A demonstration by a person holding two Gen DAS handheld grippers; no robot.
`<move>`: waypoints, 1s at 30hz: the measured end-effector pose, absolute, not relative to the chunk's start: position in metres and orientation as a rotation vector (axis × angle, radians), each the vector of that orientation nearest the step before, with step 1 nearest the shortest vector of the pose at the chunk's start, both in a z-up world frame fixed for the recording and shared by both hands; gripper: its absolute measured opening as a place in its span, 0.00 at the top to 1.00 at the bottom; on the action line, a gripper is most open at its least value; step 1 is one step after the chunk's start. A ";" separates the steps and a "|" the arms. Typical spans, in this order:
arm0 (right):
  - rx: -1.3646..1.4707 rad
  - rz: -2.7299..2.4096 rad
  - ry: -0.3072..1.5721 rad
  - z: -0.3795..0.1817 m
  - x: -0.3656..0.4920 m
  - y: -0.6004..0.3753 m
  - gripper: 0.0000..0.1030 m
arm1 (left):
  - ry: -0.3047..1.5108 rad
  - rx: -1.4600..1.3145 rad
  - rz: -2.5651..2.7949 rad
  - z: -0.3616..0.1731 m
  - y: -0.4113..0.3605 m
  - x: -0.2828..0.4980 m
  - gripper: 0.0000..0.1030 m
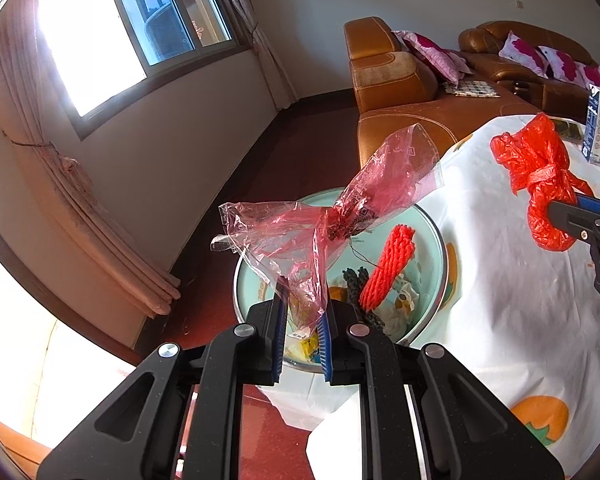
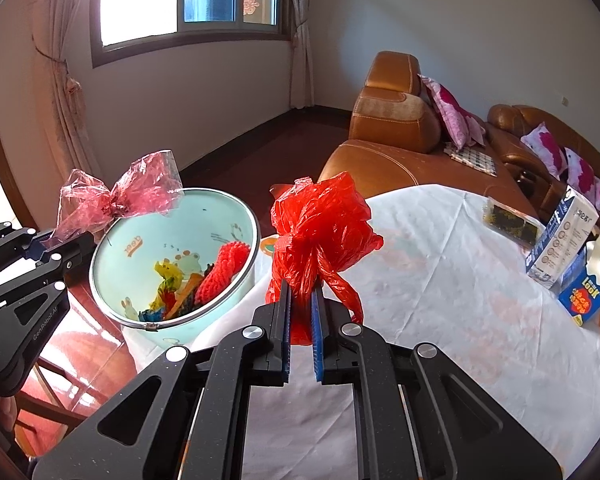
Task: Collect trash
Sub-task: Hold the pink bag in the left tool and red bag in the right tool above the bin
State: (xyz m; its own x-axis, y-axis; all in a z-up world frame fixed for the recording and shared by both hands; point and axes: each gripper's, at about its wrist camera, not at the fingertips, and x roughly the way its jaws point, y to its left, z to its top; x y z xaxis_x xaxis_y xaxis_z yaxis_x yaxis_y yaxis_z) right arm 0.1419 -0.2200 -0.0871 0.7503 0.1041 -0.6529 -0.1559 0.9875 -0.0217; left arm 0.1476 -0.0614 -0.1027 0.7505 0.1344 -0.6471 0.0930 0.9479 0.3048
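The left gripper [image 1: 303, 322] pinches a clear wrapper [image 1: 324, 216] above the basin [image 1: 440, 240], poised to drop it in. The right gripper [image 2: 300, 316] clamps a red bag [image 2: 320, 228] over the table [image 2: 440, 320], likely next.

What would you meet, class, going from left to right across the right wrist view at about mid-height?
Left claw → pink see-through plastic bag → pale green basin → red foam fruit net → red plastic bag → clear box of dark items → white carton → blue carton.
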 end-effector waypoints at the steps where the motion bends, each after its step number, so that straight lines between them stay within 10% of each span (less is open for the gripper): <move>1: -0.078 0.146 0.708 -0.087 0.141 -0.218 0.91 | 0.726 0.333 0.028 -0.103 -0.060 0.147 0.87; 30: -0.129 0.247 0.695 -0.086 0.142 -0.173 0.91 | 0.744 0.330 0.187 -0.106 -0.007 0.144 0.87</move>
State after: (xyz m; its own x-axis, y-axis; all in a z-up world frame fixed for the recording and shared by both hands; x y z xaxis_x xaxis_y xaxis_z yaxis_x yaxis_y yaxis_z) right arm 0.1417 -0.1731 -0.0856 0.7402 0.1816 -0.6474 -0.2669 0.9631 -0.0350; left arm 0.1442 -0.0073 -0.1059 0.7223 0.2820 -0.6315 -0.0505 0.9322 0.3584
